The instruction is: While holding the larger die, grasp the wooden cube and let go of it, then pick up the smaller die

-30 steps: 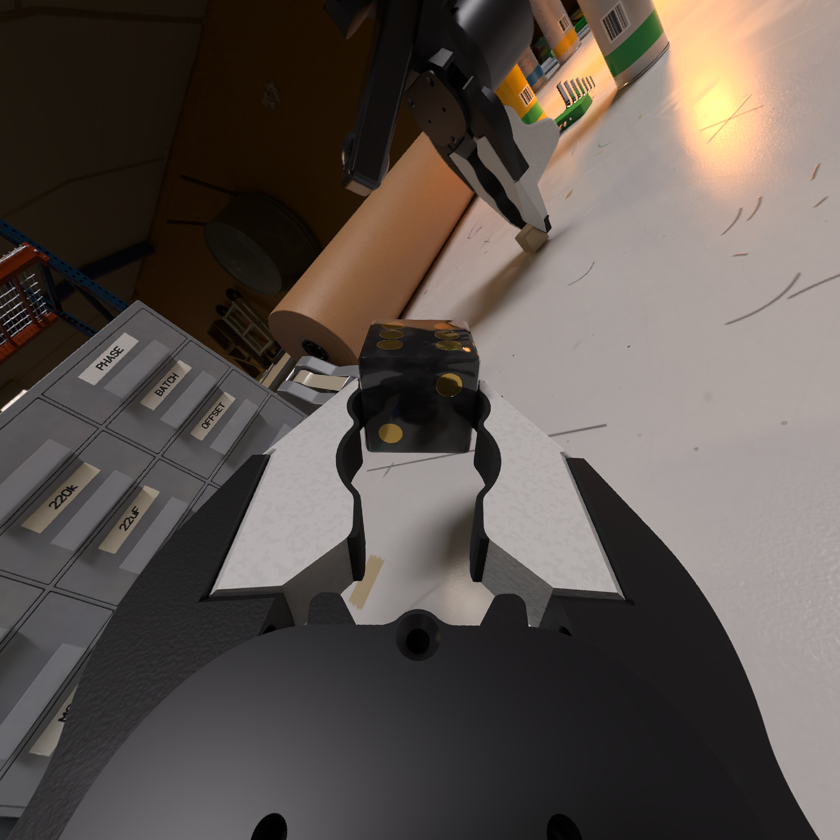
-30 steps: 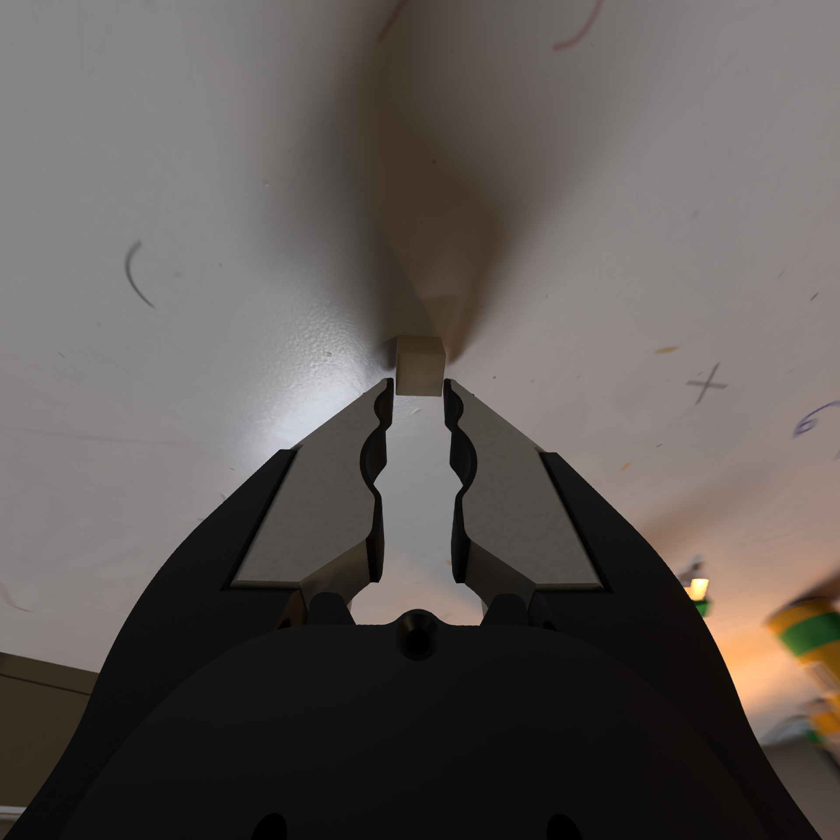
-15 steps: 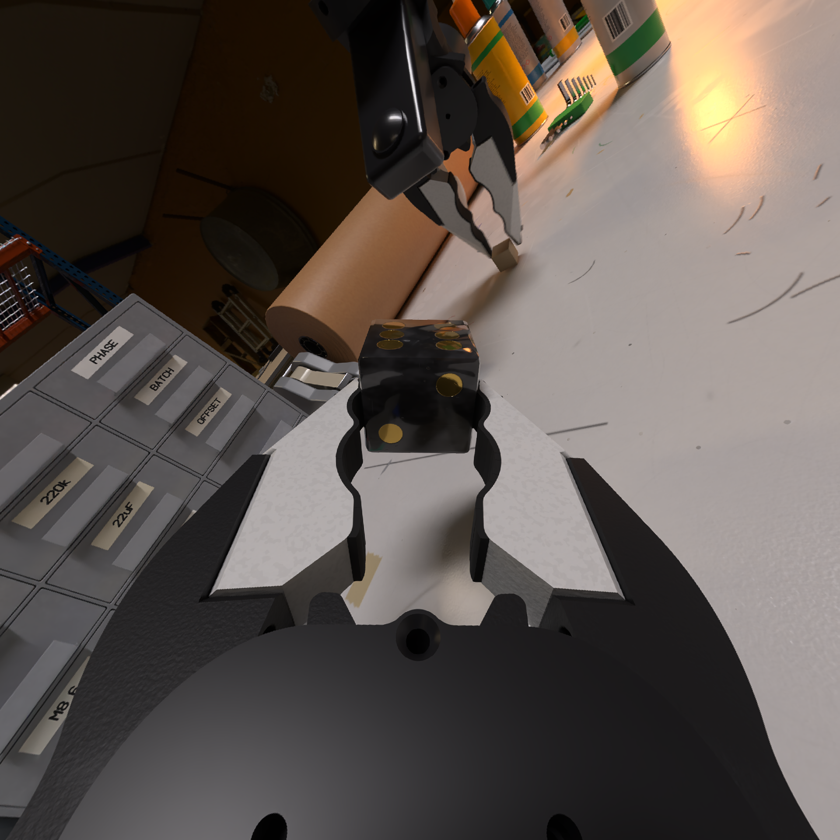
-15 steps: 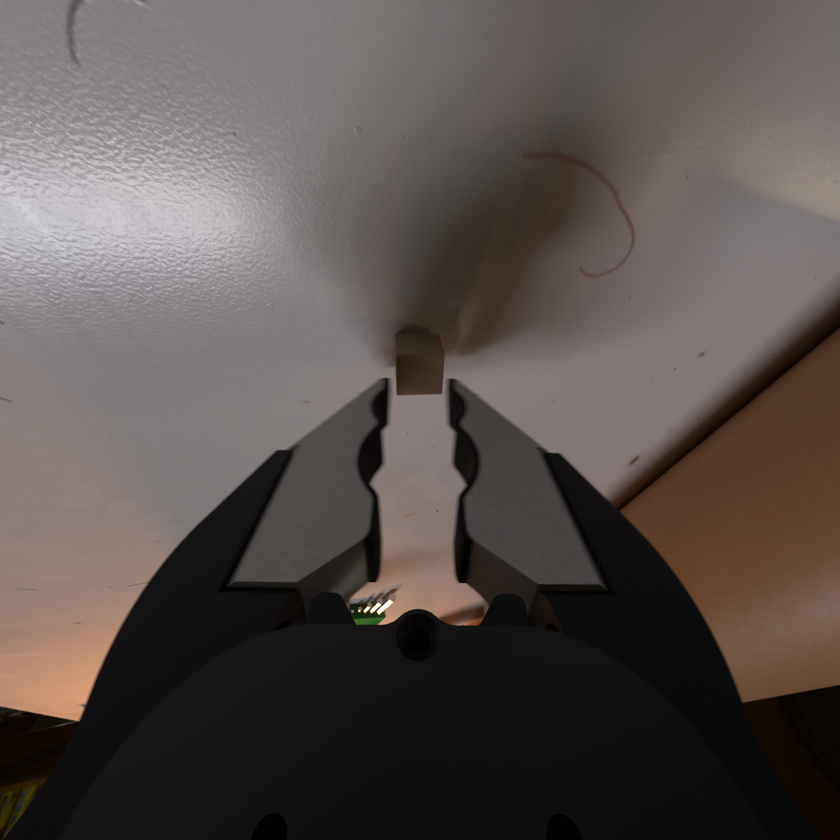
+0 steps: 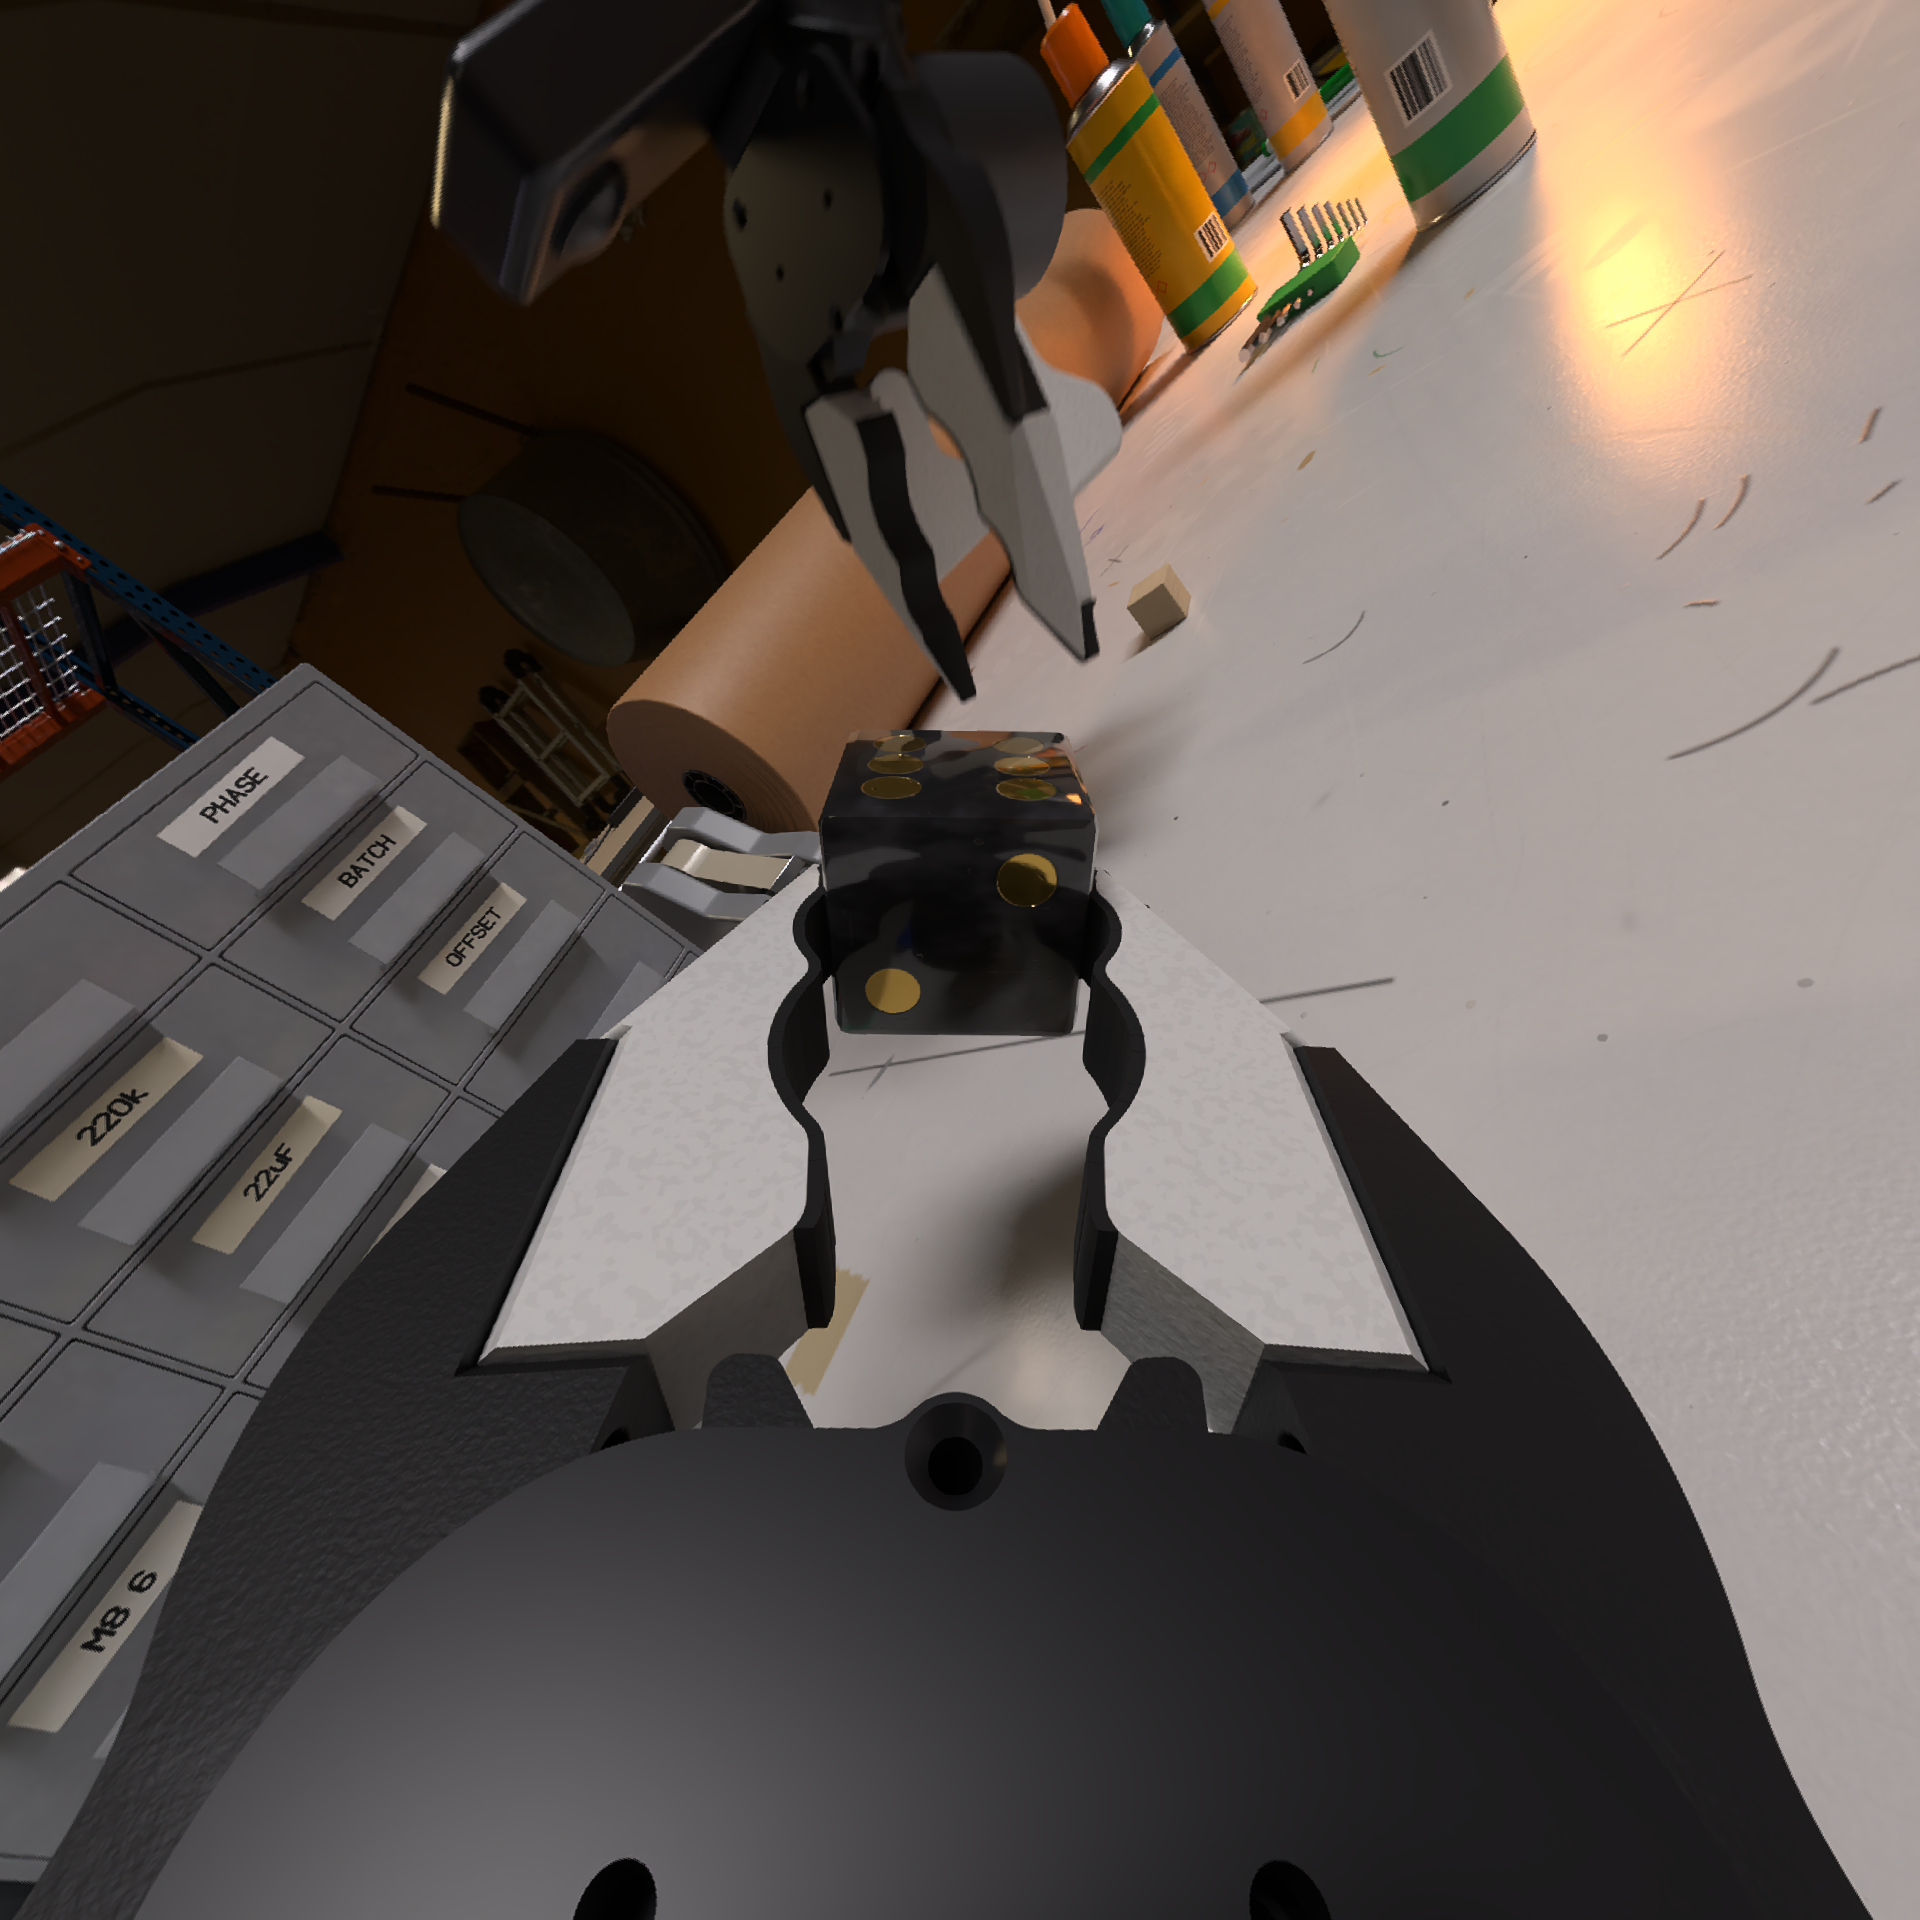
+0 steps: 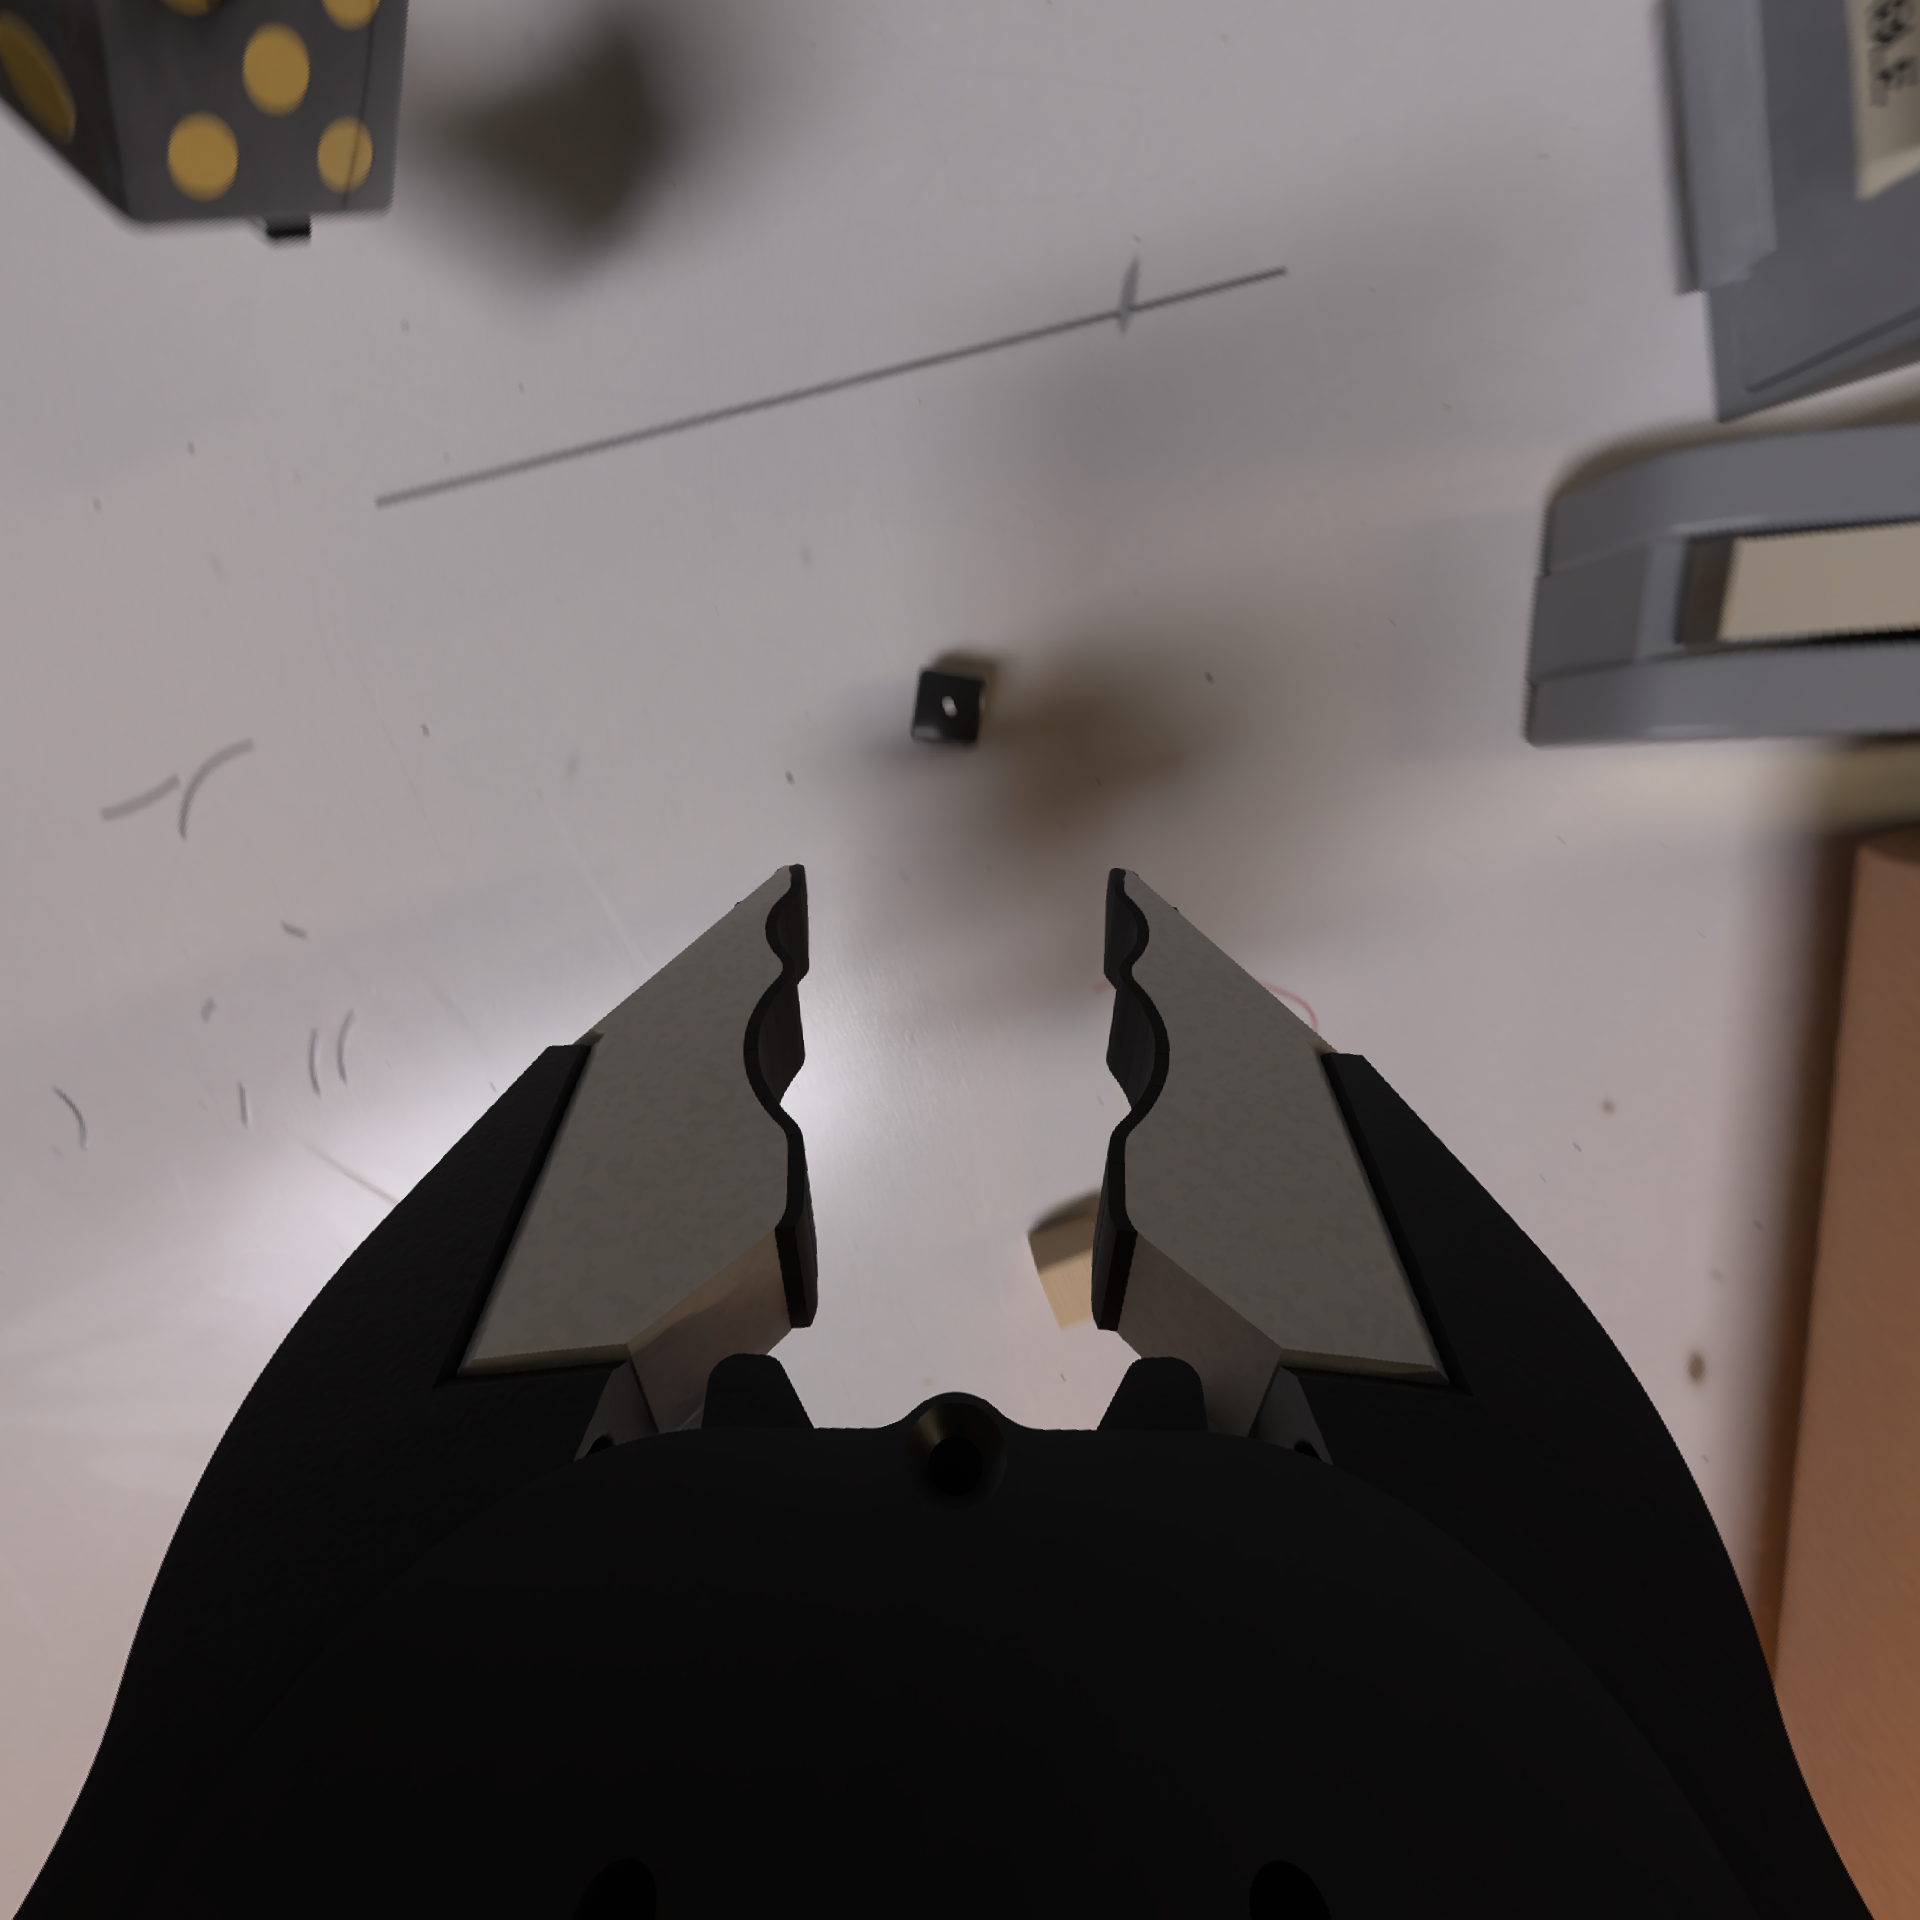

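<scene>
Gripping the larger die (image 5: 956, 894) mid-frame in clenched jaws, the left gripper (image 5: 956, 940) waits; the wooden cube (image 6: 1062, 1273) lies released on the worktop (image 6: 623, 644), while the right gripper (image 6: 956, 904), jaws spread and empty, faces the smaller die (image 6: 951, 709), not yet picked up.

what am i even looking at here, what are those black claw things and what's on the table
Each picture comes from a camera mounted on a two-finger gripper, looking out along its fingers. In the left wrist view, the left gripper is clamped on the larger die, black with gold spots, held above the white table. The right gripper hangs ahead of it. In the right wrist view, the right gripper is open and empty, pointing down near the smaller die. The wooden cube lies loose on the table. Spray cans, a brown paper roll and grey drawers stand nearby.
</scene>
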Tool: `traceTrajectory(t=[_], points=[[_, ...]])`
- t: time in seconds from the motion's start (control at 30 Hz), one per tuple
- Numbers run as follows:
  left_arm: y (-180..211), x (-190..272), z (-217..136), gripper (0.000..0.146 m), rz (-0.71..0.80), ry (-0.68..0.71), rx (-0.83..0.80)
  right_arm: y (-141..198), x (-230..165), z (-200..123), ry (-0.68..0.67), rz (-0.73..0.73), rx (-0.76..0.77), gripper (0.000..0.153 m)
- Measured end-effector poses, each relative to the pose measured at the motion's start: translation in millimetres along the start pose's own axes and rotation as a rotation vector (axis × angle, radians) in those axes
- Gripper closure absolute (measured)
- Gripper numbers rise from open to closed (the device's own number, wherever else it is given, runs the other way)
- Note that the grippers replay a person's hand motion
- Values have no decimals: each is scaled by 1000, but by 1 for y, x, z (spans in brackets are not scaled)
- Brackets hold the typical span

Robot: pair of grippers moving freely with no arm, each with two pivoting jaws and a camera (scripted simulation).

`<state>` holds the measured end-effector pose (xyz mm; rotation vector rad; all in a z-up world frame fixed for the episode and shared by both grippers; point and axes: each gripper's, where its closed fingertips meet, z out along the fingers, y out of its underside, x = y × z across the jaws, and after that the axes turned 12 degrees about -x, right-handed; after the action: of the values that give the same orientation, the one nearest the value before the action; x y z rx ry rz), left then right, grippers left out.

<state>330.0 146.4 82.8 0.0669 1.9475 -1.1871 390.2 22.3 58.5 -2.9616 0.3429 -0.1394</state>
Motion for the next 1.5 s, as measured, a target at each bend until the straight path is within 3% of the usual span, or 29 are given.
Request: traceTrajectory(t=[0.17,0.4,0.7,0.87,1.03,1.23,1.33,1.5], points=[[0,1,-1,99,3,2,1,-22,-5,27,-31,76,-166,103],[-3,3,-1,99,11,8,14,-24,-5,42,-34,111,-259,118],[-3,4,0,99,14,14,12,-22,-3,49,-66,138,-297,121],[-2,5,0,99,16,19,10,-19,-4,49,-81,145,-294,137],[-2,4,0,99,11,16,9,-19,-21,22,-72,146,-169,137],[-2,4,0,99,14,17,10,28,-64,-10,-79,232,-80,137],[-3,4,0,99,8,17,11,61,-83,-13,-63,335,-54,137],[-3,5,1,99,15,18,7,95,-118,-5,-58,380,-50,137]])
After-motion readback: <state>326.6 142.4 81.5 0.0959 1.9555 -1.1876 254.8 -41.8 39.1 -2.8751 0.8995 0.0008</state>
